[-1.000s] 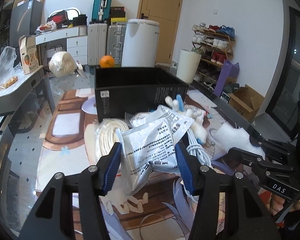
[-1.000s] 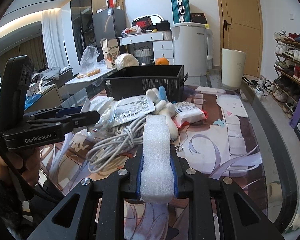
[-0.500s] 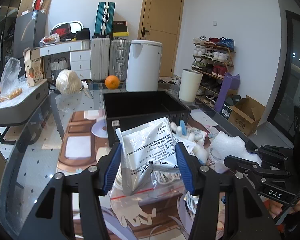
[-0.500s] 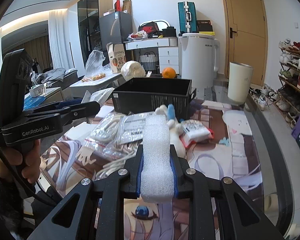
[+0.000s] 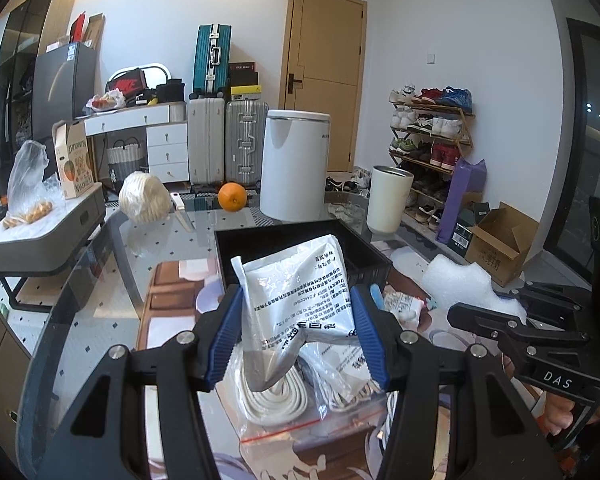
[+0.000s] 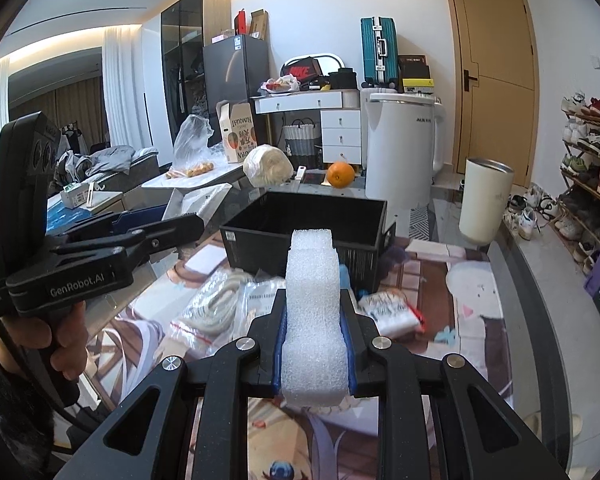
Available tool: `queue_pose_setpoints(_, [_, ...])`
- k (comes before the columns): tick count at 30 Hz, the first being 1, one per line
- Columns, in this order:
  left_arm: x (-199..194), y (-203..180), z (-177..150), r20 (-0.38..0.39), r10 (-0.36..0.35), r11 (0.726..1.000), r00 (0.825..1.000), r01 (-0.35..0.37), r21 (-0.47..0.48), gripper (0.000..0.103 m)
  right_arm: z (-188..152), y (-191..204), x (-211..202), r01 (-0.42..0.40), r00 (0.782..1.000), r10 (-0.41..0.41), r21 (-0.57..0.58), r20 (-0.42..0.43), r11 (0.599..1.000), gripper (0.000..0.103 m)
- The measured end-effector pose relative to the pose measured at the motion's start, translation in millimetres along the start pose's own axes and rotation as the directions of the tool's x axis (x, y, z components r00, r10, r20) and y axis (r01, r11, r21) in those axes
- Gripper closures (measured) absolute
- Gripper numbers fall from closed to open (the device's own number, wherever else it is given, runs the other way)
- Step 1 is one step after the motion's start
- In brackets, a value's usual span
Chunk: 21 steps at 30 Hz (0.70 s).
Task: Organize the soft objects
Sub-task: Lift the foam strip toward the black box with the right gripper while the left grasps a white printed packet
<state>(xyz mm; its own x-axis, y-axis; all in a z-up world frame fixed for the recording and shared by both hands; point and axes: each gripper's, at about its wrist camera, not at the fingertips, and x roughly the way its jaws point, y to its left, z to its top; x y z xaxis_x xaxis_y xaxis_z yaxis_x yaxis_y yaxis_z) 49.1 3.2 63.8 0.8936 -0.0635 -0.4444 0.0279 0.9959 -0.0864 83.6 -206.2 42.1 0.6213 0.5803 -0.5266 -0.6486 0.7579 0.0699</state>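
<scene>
My left gripper [image 5: 298, 332] is shut on a silver foil pouch [image 5: 300, 300] with black print and holds it in the air in front of the open black bin [image 5: 368, 252]. My right gripper [image 6: 313, 320] is shut on a white foam block [image 6: 314, 300] and holds it up, pointing at the black bin [image 6: 260, 236]. The foam block also shows in the left wrist view [image 5: 460, 284]. The left gripper shows at the left of the right wrist view [image 6: 140, 236]. On the mat below lie bagged white rope [image 5: 276, 396], bagged cables [image 6: 216, 308] and a red-and-white packet [image 6: 388, 312].
An orange [image 5: 232, 196], a wrapped pale bundle [image 5: 144, 196], a white appliance [image 5: 294, 164] and a cream cup [image 5: 388, 200] stand beyond the bin on the glass table [image 5: 100, 320]. A shoe rack [image 5: 432, 136] and a cardboard box [image 5: 500, 240] are at the right.
Both grippers have risen with their loads. The pouch came up off the pile and now hangs in front of the bin's opening. The foam block rose too.
</scene>
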Motion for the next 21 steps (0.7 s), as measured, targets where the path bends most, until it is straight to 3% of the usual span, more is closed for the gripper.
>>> queue_pose_setpoints(21, [32.2,9.6,15.6,0.0,0.033,0.999,0.999,-0.033,0.02,0.049,47.5,-11.7,49.8,-0.029,0.999,0.028,-0.045,-0.024,0.999,0.081])
